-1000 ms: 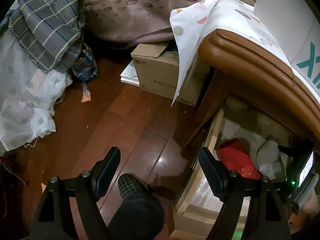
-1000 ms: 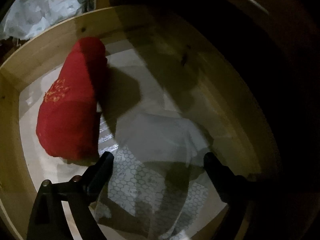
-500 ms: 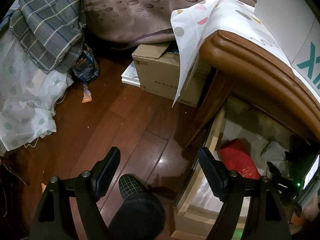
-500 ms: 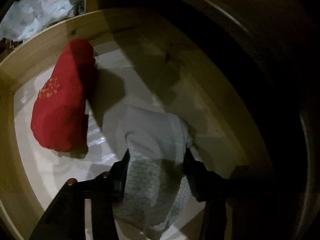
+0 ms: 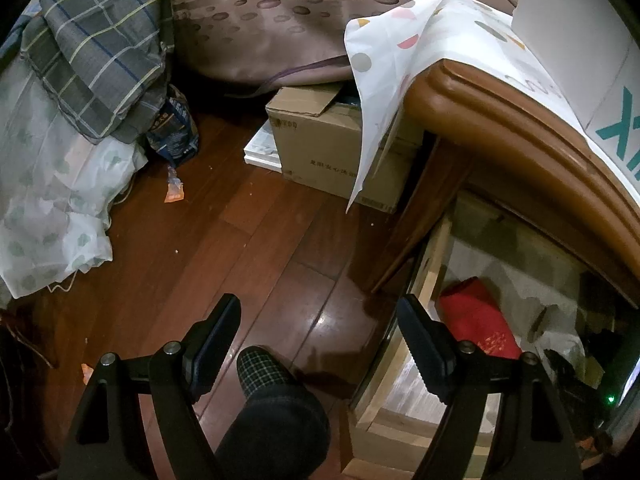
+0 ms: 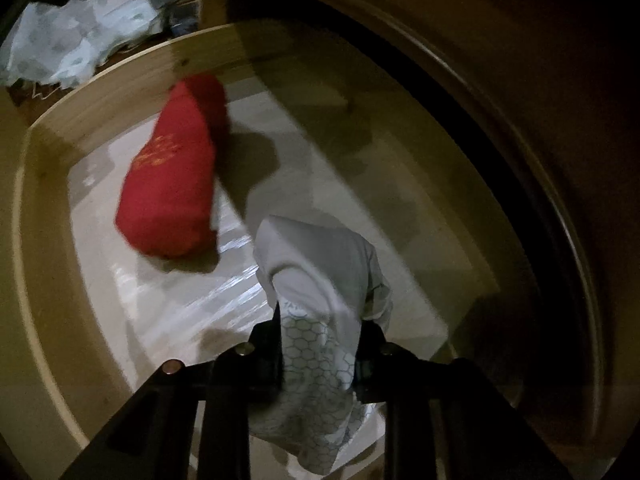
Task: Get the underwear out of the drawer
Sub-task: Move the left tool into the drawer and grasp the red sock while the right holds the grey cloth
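Legible writing: large teal letters, an "X" and part of another, on the white box (image 5: 576,40) atop the wooden cabinet (image 5: 500,120); small print on the cardboard box (image 5: 320,148) is too small to read. The red bundle (image 6: 176,184) bears gold embroidery, not readable.

The drawer (image 6: 44,208) holds two cloth items. One is the pale underwear (image 6: 320,280) with a hexagon print, pinched between the closed fingers of the right gripper (image 6: 320,344) toward the drawer's near edge. Its long axis runs away from the camera, its free end bunched beyond the fingertips, its other end hanging below the fingers. The second, the red bundle, lies lengthwise near the drawer's left wall, just beside the underwear.

The left gripper (image 5: 320,328) has its fingers spread wide, holding nothing, above the wooden floor (image 5: 240,240), left of the drawer's corner.
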{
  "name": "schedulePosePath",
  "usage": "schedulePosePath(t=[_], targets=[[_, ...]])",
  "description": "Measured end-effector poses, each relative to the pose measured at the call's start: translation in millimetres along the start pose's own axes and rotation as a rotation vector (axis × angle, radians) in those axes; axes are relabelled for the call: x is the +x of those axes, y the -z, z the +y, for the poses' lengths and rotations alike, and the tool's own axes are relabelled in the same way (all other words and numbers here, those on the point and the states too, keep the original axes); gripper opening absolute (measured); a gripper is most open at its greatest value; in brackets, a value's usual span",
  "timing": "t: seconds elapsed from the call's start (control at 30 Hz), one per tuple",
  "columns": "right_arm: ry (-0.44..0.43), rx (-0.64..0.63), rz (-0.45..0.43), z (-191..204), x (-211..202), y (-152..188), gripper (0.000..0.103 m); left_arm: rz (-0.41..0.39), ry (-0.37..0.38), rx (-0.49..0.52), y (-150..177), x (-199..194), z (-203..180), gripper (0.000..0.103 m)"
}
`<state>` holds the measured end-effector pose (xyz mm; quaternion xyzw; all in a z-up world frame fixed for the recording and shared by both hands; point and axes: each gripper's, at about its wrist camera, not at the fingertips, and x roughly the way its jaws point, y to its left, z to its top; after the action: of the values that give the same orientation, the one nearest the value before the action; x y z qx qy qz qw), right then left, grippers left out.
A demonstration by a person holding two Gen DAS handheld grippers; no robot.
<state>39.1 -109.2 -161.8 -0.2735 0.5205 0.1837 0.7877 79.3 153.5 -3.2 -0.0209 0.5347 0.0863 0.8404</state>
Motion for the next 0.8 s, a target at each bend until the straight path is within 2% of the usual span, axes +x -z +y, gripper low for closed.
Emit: schedulePosePath(t=[0.3, 0.43, 0.63, 0.8], targets=[[-0.044, -0.023, -0.019, -5.3, -32.4, 2.2, 0.024, 0.0, 0.005, 0.01, -0.2, 0.4, -6.2, 0.078], [-0.039, 0.023, -0.051, -5.0, -66.5, 7.5, 0.024, 0.004, 0.006, 0.02, 1.6, 2.9, -10.7, 0.078], [-0.028, 0.188, -0.123, -7.3, -114.9, 14.7, 0.024, 0.028, 0.019, 0.018, 3.4, 8.6, -16.6, 0.078], [-0.018, 0.36, -0.165, -17.5, -128.0, 36.5, 0.024, 0.044, 0.042, 0.022, 8.1, 10.8, -22.9, 0.078]])
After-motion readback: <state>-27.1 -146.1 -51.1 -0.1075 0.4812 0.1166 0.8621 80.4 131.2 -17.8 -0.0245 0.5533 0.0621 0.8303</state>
